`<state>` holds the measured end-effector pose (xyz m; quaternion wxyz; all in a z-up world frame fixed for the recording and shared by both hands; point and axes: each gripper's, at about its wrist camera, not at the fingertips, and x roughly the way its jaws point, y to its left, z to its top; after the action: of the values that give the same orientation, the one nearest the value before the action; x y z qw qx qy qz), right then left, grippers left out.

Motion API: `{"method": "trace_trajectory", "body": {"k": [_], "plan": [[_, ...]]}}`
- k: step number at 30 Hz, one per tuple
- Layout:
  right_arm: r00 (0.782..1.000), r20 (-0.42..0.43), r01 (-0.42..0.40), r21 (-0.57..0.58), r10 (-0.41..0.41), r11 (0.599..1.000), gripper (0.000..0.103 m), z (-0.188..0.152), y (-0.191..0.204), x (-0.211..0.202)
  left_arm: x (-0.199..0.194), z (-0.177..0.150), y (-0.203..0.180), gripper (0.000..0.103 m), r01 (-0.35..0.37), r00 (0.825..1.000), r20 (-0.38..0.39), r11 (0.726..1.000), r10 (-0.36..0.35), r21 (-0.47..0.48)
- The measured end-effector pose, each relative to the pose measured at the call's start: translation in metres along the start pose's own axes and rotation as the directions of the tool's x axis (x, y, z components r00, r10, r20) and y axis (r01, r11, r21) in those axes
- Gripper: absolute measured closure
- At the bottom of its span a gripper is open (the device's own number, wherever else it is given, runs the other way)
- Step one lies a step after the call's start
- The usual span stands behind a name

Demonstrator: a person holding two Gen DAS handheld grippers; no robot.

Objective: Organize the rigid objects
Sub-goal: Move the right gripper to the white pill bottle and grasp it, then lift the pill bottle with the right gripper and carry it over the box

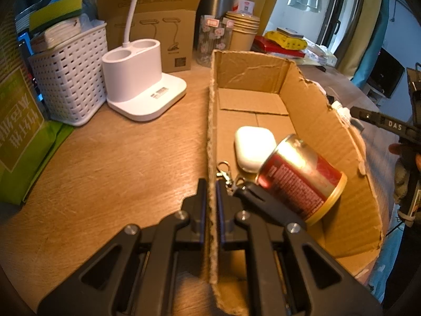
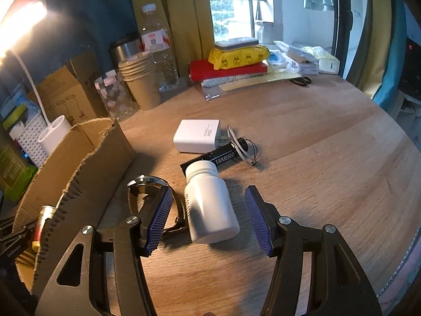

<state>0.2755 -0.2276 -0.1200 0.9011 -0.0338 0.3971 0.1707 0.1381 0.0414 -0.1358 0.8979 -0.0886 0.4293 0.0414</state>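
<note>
- The left gripper (image 1: 210,187) is pinched on the near-left wall of the cardboard box (image 1: 310,110), one finger outside, one inside.
- Inside the box lie a red can (image 1: 302,181) on its side, a white case (image 1: 254,147) just beyond it, and a black key fob (image 1: 252,194) with a clasp at the near wall.
- The right gripper (image 2: 209,208) is spread, pads either side of a white bottle (image 2: 210,205) lying on the table (image 2: 329,137), not touching it.
- Only the right view shows the watch (image 2: 148,183) left of the bottle, the white charger (image 2: 196,135) and black flashlight (image 2: 226,152) farther off, and open tabletop to the right.
- Only the left view shows the lamp base (image 1: 142,81) and white basket (image 1: 71,79) left of the box.
</note>
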Motion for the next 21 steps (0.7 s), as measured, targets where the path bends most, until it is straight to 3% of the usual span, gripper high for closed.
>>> {"method": "trace_trajectory", "body": {"k": [16,19,21], "plan": [[0.998,-0.056,0.024,-0.015,-0.025,1.000,0.043,-0.007,-0.003,0.027,0.000,0.001,0.001,0.095,0.004,1.000,0.004,1.000,-0.004,-0.004],[0.998,-0.048,0.040,-0.018,-0.040,0.999,0.054,-0.009,-0.002,0.026,0.000,0.002,0.001,0.095,0.005,1.000,0.004,1.000,-0.004,-0.007],[0.998,-0.048,0.045,-0.015,-0.045,0.999,0.054,-0.010,-0.003,0.025,0.000,0.001,0.001,0.095,0.007,1.000,0.005,1.000,-0.006,-0.011]]}}
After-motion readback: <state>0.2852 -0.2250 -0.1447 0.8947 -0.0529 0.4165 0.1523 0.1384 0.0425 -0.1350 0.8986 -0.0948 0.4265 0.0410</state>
